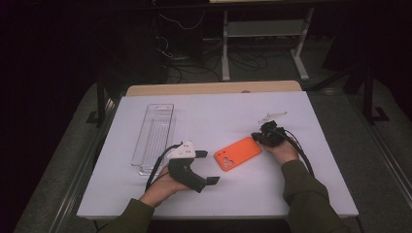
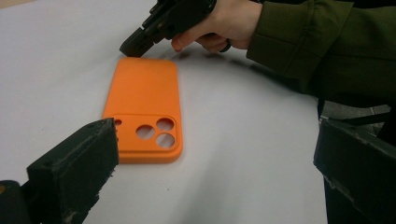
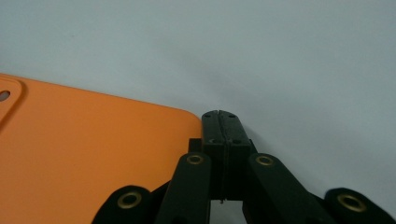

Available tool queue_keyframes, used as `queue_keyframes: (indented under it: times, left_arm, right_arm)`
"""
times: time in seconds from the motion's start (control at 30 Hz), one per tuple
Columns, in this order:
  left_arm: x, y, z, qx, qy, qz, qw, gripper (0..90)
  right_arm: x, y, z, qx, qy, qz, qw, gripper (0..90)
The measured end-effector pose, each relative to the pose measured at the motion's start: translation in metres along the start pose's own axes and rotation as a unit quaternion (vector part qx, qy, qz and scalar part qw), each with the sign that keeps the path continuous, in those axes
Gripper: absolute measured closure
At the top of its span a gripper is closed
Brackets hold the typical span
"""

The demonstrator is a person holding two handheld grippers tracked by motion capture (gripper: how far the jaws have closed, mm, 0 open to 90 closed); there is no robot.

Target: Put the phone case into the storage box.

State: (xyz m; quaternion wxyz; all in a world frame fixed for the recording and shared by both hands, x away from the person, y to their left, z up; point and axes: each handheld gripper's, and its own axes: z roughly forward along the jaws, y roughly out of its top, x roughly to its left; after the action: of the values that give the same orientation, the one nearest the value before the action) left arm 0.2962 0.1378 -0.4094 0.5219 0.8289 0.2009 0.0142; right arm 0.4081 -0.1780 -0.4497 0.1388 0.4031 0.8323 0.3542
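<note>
The white-topped desk (image 1: pixel 214 116) carries everything, with a strip of bare wood along its far edge. On its left half lies a long clear plastic tray (image 1: pixel 153 137), set lengthwise away from the person. Near the middle lies the flat orange rubbery phone case (image 1: pixel 238 153), face down, its camera cut-outs at the end nearer the person's left hand. The left gripper (image 1: pixel 210 167), black with a white body, rests on the desk just left of the case; its jaws stand wide apart with nothing between them, and in the left gripper view the case (image 2: pixel 144 109) lies ahead of them. The right gripper (image 1: pixel 256 138) sits at the case's far right corner; its jaws are pressed together on nothing, their tip just beside the corner of the case (image 3: pixel 93 154). A small clear plastic piece (image 1: pixel 273 116) lies beyond the right gripper.
</note>
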Motion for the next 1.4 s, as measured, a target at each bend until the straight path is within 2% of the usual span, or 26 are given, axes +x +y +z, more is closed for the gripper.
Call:
queue_keyframes:
  times: [0.3, 0.43, 0.53, 0.73, 0.97, 1.0, 1.07, 1.1, 1.13, 1.17, 1.2, 1.23, 1.27, 1.33, 1.37, 1.4]
  left_arm:
    - [-0.001, 0.000, 0.001, -0.002, 0.000, -0.003, 1.0000, 0.0]
    - [0.000, 0.000, 0.000, 0.001, 0.000, -0.002, 1.0000, 0.0]
    - [0.000, 0.000, 0.000, 0.001, 0.000, -0.003, 1.0000, 0.0]
    - [0.000, 0.000, 0.001, 0.002, 0.000, -0.002, 1.0000, 0.0]
    - [0.001, 0.000, 0.001, 0.005, 0.000, 0.002, 1.0000, 0.0]
    - [0.001, -0.001, 0.002, 0.004, 0.001, -0.001, 1.0000, 0.0]
    - [0.001, -0.001, 0.002, 0.003, 0.001, -0.002, 1.0000, 0.0]
    - [0.001, -0.001, 0.002, 0.003, 0.001, -0.002, 1.0000, 0.0]
    - [0.001, -0.001, 0.002, 0.003, 0.002, -0.002, 1.0000, 0.0]
    - [0.001, -0.001, 0.002, 0.003, 0.002, -0.002, 1.0000, 0.0]
    - [0.001, -0.001, 0.001, 0.004, 0.003, -0.002, 1.0000, 0.0]
    - [0.001, -0.001, 0.001, 0.004, 0.003, -0.002, 1.0000, 0.0]
    - [0.001, -0.001, 0.001, 0.003, 0.003, -0.004, 1.0000, 0.0]
    - [0.002, -0.001, 0.000, 0.006, 0.003, -0.002, 1.0000, 0.0]
    - [0.002, -0.001, 0.000, 0.006, 0.003, -0.001, 1.0000, 0.0]
    - [0.003, -0.001, 0.000, 0.006, 0.004, -0.001, 1.0000, 0.0]
  right_arm:
    - [0.016, 0.005, 0.005, 0.004, 0.025, -0.016, 0.9996, 88.6]
    - [0.029, 0.010, 0.009, 0.008, 0.039, -0.037, 0.9985, 88.5]
    - [0.037, 0.012, 0.011, 0.009, 0.049, -0.040, 0.9980, 88.6]
    - [0.051, 0.016, 0.014, 0.013, 0.061, -0.065, 0.9960, 88.6]
    - [0.051, 0.017, 0.012, 0.009, 0.057, -0.059, 0.9965, 88.4]
    - [0.048, 0.018, 0.007, -0.004, 0.056, -0.054, 0.9970, 86.6]
    - [0.046, 0.020, 0.001, -0.013, 0.057, -0.044, 0.9973, 80.0]
    - [0.046, 0.020, 0.001, -0.013, 0.057, -0.044, 0.9973, 80.0]
    - [0.045, 0.019, -0.007, -0.022, 0.054, -0.035, 0.9977, 73.3]
    - [0.045, 0.019, -0.007, -0.022, 0.054, -0.035, 0.9977, 73.3]
    - [0.042, 0.018, -0.015, -0.033, 0.050, -0.030, 0.9977, 66.9]
    - [0.042, 0.018, -0.015, -0.033, 0.050, -0.030, 0.9977, 66.9]
    - [0.040, 0.016, -0.024, -0.043, 0.047, -0.026, 0.9976, 58.0]
    - [0.039, 0.014, -0.033, -0.047, 0.046, -0.019, 0.9976, 53.6]
    - [0.039, 0.014, -0.033, -0.047, 0.046, -0.019, 0.9976, 53.6]
    - [0.038, 0.013, -0.037, -0.052, 0.041, -0.023, 0.9975, 49.5]
